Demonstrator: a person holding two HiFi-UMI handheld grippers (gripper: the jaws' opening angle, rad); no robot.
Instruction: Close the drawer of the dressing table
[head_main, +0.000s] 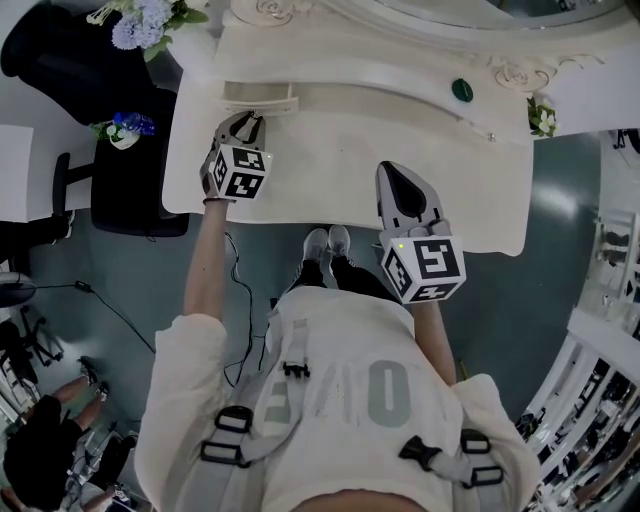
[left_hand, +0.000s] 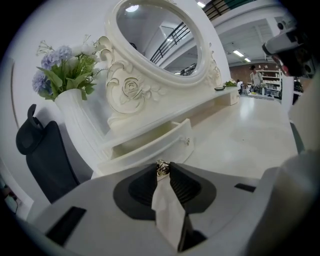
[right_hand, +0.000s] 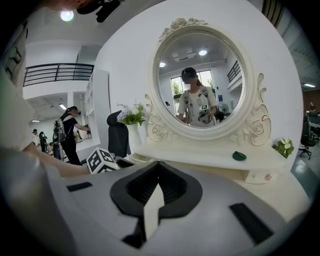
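The left gripper's (head_main: 250, 122) jaws pinch a small shiny knob (left_hand: 163, 169) at the front of the open drawer (left_hand: 150, 147), which sticks out at the white table's (head_main: 350, 150) left end, while the right gripper's (right_hand: 159, 163) jaws are squeezed together, holding nothing.

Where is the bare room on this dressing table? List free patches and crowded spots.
Free: the tabletop between the left tongs and right tongs, in front of the shelf; also the stretch right of the right tongs, in front of the green object. Crowded: the left corner, where the left tongs pinch the knob of the open drawer.
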